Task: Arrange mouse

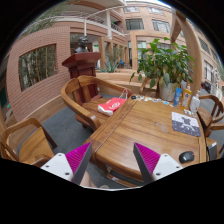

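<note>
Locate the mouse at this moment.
In the gripper view, the dark mouse sits on the wooden table near its edge, just beyond the right finger of the open tongs.

my gripper (113, 162) is level, pointing straight ahead. fingers spread wide, a clear gap between them, nothing held. left pad (79, 158) and right pad (147, 159) show magenta inner faces, both angled in toward the middle.
</note>
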A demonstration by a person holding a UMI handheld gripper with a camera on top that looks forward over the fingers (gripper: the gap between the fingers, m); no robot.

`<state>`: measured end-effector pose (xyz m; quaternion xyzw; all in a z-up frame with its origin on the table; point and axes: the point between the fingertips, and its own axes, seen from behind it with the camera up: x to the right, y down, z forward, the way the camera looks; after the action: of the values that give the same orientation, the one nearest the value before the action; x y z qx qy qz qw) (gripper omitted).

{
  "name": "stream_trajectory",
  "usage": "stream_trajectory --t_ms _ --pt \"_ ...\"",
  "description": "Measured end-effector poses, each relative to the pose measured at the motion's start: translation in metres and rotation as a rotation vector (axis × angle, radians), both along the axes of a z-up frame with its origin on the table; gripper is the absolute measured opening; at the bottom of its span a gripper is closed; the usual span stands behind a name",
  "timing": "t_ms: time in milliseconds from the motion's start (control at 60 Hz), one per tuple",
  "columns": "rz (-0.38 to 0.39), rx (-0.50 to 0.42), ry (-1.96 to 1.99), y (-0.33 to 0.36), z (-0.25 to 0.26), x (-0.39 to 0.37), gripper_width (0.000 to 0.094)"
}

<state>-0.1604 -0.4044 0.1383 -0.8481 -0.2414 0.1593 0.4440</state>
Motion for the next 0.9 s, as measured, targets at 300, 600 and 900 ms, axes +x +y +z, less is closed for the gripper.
stream_trajectory --t_ms 300,600,900 --pt "-0.160 -0.086 -0.066 0.011 -0.084 0.104 0.0856" --pt "-0.415 -0.047 -0.109 0.062 -0.126 0.239 0.0857" --pt "-0.520 -0.067 -0.059 0.124 -0.143 0.287 0.0855"
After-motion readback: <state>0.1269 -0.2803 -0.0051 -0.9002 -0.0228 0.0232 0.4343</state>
